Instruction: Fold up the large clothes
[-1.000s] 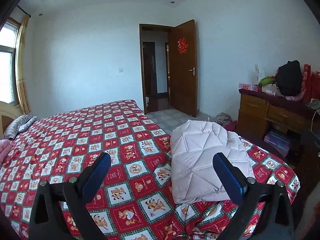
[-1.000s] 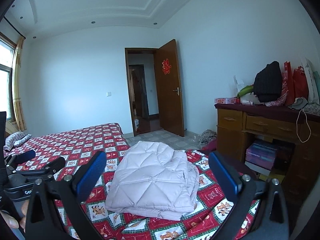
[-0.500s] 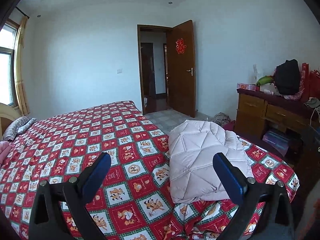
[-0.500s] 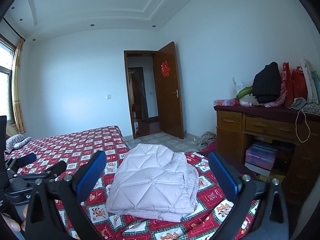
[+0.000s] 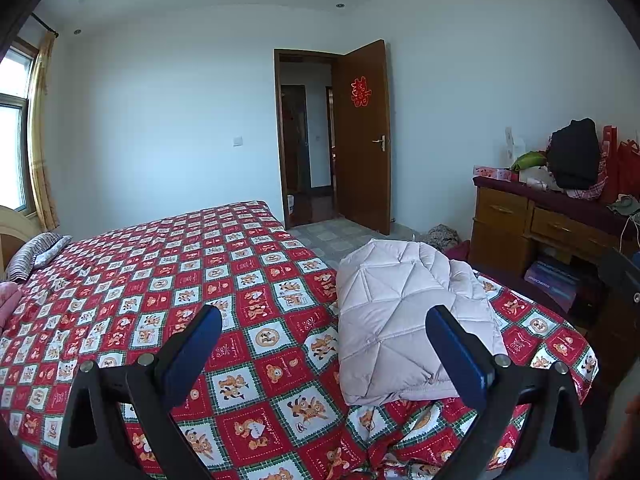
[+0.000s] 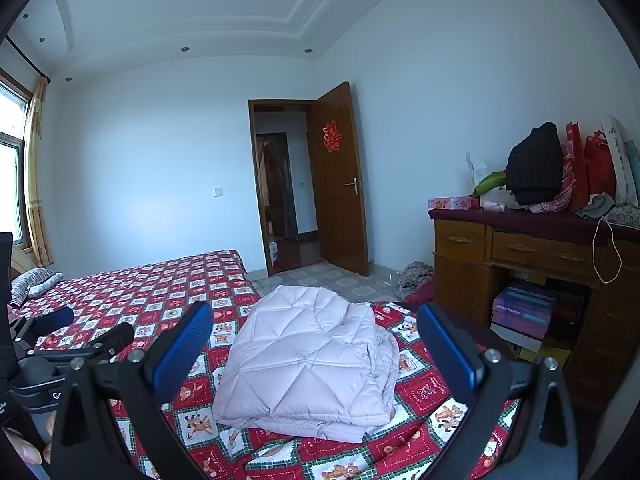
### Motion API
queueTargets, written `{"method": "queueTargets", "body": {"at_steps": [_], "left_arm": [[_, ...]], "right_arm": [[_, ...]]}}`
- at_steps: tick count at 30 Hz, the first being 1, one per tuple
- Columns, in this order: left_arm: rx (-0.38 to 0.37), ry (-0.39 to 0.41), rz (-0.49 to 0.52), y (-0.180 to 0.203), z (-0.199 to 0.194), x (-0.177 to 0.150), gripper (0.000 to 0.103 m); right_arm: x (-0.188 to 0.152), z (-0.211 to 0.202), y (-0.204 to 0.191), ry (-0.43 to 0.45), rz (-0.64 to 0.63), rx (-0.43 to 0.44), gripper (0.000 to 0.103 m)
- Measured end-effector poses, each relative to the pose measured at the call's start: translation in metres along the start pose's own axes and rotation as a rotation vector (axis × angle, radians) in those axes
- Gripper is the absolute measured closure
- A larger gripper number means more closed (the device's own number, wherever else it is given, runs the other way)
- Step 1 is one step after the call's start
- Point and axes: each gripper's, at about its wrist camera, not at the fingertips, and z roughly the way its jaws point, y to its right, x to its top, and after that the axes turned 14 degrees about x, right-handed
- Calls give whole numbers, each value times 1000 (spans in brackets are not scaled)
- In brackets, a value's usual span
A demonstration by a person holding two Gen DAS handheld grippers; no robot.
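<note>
A pale pink quilted jacket (image 5: 400, 316) (image 6: 312, 356) lies folded into a thick stack on the near right corner of the bed (image 5: 160, 280), which has a red cartoon-check cover. My left gripper (image 5: 324, 344) hovers above the bed, open and holding nothing, with the jacket just past its right finger. My right gripper (image 6: 314, 344) is raised above the jacket, open too, and the folded stack shows between its blue pads. The left gripper (image 6: 80, 328) also shows at the left edge of the right wrist view.
A wooden dresser (image 6: 540, 256) stands right of the bed, piled with a black bag (image 6: 534, 164), red bags and boxes. An open brown door (image 6: 340, 180) leads out at the back. Pillows (image 5: 36, 252) lie at the head of the bed, by the window (image 5: 14, 132).
Both grippers have lifted and tilted up slightly, so the bed and jacket sit lower in both views. The jacket has not moved. Both jaws stay open.
</note>
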Motion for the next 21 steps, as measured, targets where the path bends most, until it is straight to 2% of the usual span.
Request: {"method": "queueTargets", "body": {"at_steps": [21], "left_arm": [[1,-3,1,1,1,0,1]], "right_arm": [[-2,-1,-3,-8,10,2,0]]}}
